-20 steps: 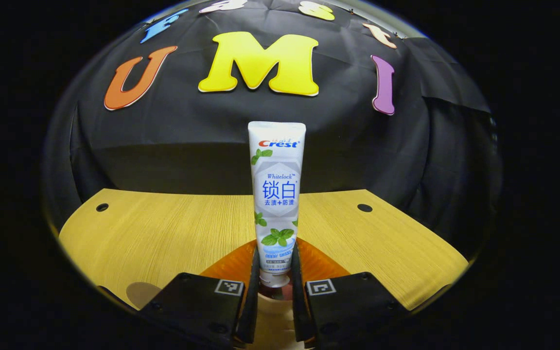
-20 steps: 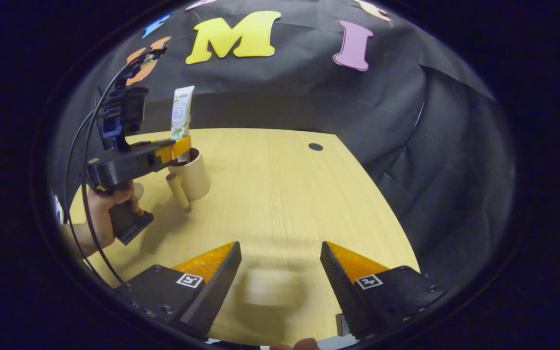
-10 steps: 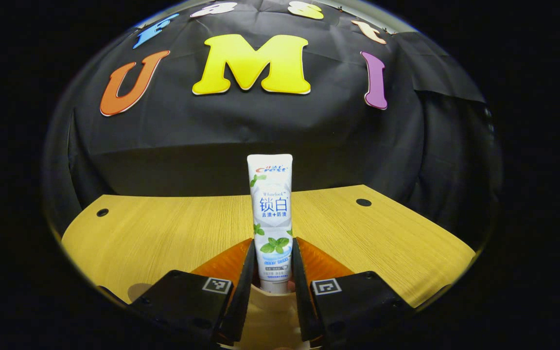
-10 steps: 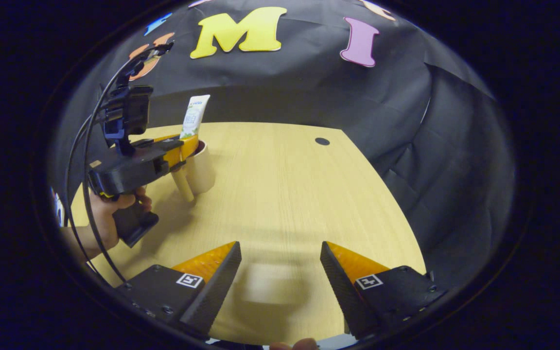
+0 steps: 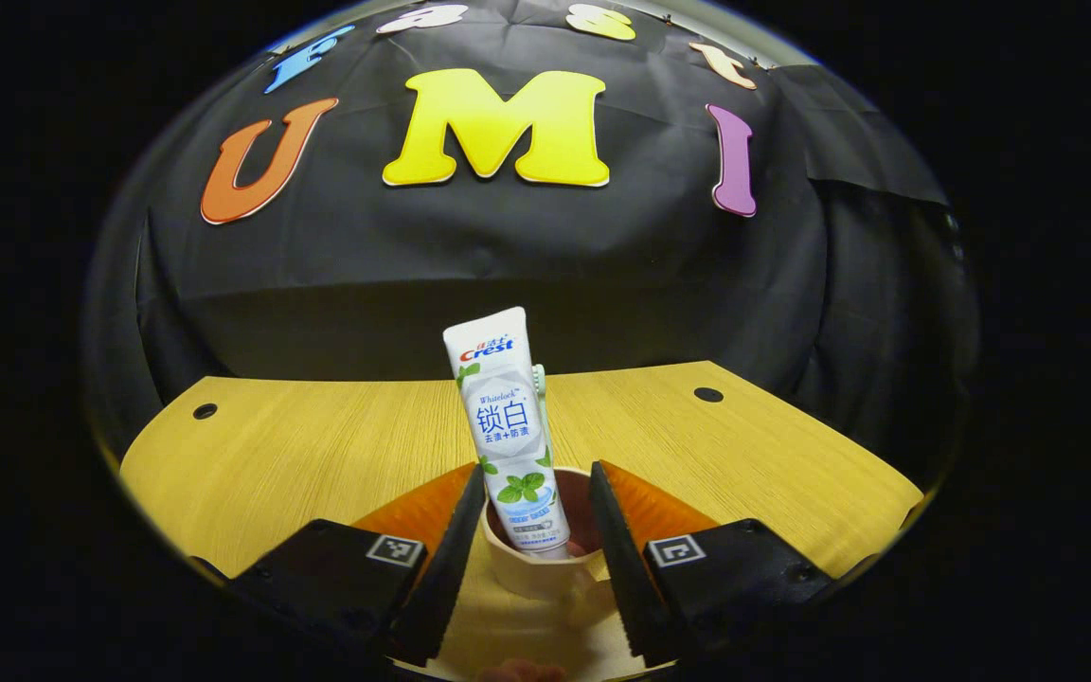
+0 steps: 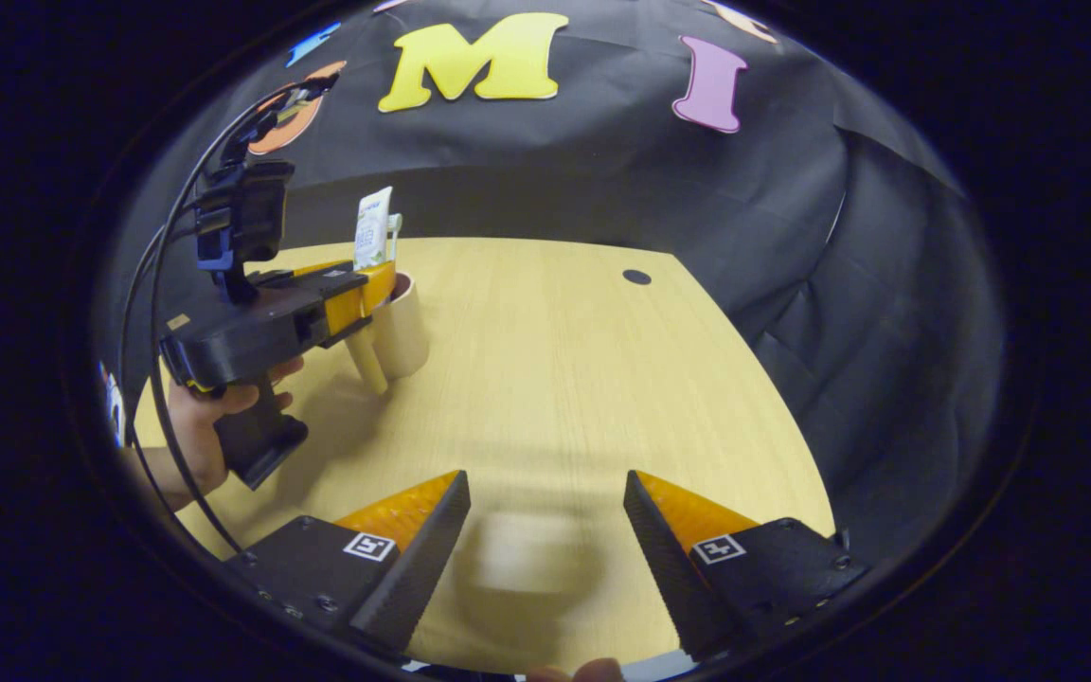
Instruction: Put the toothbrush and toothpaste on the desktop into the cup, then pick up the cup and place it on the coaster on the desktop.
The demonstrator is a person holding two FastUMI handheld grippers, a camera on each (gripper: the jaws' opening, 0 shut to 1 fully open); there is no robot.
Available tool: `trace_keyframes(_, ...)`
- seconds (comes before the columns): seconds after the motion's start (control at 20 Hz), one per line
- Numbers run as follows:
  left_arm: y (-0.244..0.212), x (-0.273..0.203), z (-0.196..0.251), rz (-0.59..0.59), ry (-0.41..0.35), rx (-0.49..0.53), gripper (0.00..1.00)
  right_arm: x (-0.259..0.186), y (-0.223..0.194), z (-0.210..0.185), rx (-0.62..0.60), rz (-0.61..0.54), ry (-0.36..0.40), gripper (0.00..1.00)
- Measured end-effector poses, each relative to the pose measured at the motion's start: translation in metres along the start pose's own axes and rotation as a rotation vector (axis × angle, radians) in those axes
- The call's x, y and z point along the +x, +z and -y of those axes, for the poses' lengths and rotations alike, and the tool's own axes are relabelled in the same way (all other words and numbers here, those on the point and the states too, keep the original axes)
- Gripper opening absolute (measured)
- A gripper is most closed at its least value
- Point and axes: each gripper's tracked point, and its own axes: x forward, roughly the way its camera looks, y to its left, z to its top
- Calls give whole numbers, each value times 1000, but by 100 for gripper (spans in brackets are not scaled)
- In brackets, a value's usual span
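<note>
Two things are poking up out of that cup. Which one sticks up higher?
The toothpaste tube stands higher. It is the broad white printed tube leaning left in the cup; the toothbrush is the thin pale piece peeking out just behind its right edge, ending lower.

Wooden desktop [image 6: 555, 379]; black cloth wall [image 5: 545, 256] behind.

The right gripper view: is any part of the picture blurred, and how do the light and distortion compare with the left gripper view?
Right gripper view: a pale blurred patch lies on the yellow wooden desktop between the open jaws, and the desk edges bow from the fisheye. Left gripper view: the white toothpaste tube in the beige cup is sharp and evenly lit, without glare; the desktop edge curves too.
</note>
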Motion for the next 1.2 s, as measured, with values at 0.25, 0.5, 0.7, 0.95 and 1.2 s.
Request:
trace_keyframes(0.25, -1, -8, -1, -3, -9, 23, 81, -2, -3, -6, -4, -5, 8, 97)
trace_keyframes(0.5, 0, -28, -21, -23, 28, -18, 90, -1, 8, -13, -10, 10, 14, 96)
trace_keyframes(0.7, 47, -60, -51, 83, 89, 39, 94, 1, 24, -25, -25, 24, 25, 96)
trace_keyframes(0.95, 103, -103, -94, 176, 140, 44, 95, 3, 53, -71, -36, -7, 111, 97)
trace_keyframes(1.2, 139, -157, -147, 206, 240, 8, 95, -1, 100, -128, -75, -44, 190, 97)
